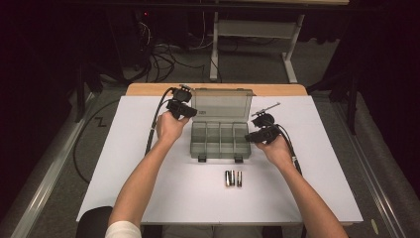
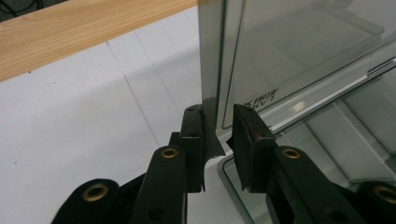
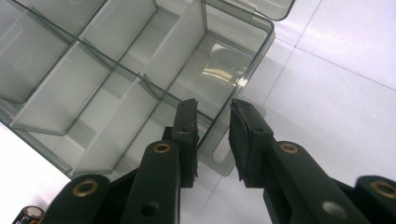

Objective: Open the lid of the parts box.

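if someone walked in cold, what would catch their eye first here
Most likely the clear compartment box at the middle of the white table, its lid standing open at the back. The left gripper has the lid's edge between its jaws, while the right gripper straddles the box's right wall. Next, the three batteries lying side by side in front of the box, apart from it.

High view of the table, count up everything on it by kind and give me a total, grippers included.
Clear plastic organizer box, lid open: 1
Batteries lying in front of the box: 3
Handheld grippers, left gripper and right gripper: 2
Total: 6
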Demonstrator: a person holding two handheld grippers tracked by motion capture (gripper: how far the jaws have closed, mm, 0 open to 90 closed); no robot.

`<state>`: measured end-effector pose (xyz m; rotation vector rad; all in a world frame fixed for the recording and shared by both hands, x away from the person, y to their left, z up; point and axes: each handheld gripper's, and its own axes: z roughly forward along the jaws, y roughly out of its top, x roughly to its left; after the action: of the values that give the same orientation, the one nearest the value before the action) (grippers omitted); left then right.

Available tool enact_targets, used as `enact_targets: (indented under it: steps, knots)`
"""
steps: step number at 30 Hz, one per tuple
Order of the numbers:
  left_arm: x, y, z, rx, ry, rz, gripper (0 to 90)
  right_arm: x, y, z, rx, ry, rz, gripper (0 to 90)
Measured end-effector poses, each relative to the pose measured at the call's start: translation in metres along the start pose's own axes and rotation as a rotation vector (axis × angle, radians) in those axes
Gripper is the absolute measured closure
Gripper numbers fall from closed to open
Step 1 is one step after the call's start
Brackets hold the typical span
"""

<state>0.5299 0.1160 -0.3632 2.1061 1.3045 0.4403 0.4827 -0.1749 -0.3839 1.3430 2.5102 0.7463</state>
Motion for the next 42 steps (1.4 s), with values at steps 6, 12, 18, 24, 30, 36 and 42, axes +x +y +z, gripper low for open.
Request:
enact_targets:
  steps: [6,12,18,24,30,36,42]
  knots:
    - [0.002,0.001,0.005,0.013,0.005,0.000,74.5,0.000,0.001,0.000,0.002,-0.003,-0.006,74.6]
    - [0.005,0.001,0.011,0.023,0.004,-0.016,75.4,0.001,0.001,0.000,0.007,-0.004,-0.012,74.8]
    - [0.005,-0.002,0.024,0.059,0.017,-0.020,75.7,0.003,0.003,0.000,0.023,-0.020,-0.032,75.3]
    - [0.010,-0.007,0.036,0.095,-0.004,-0.050,75.5,0.002,0.003,0.000,0.025,-0.017,-0.034,75.3]
    - [0.008,-0.006,0.038,0.102,-0.004,-0.041,78.0,0.003,0.004,0.000,0.034,-0.020,-0.031,75.4]
    - [0.010,-0.007,0.038,0.106,-0.022,-0.049,78.1,0.003,0.005,0.000,0.038,-0.022,-0.034,75.5]
    - [0.010,-0.008,0.038,0.109,-0.023,-0.054,78.1,0.003,0.006,0.000,0.044,-0.023,-0.040,75.6]
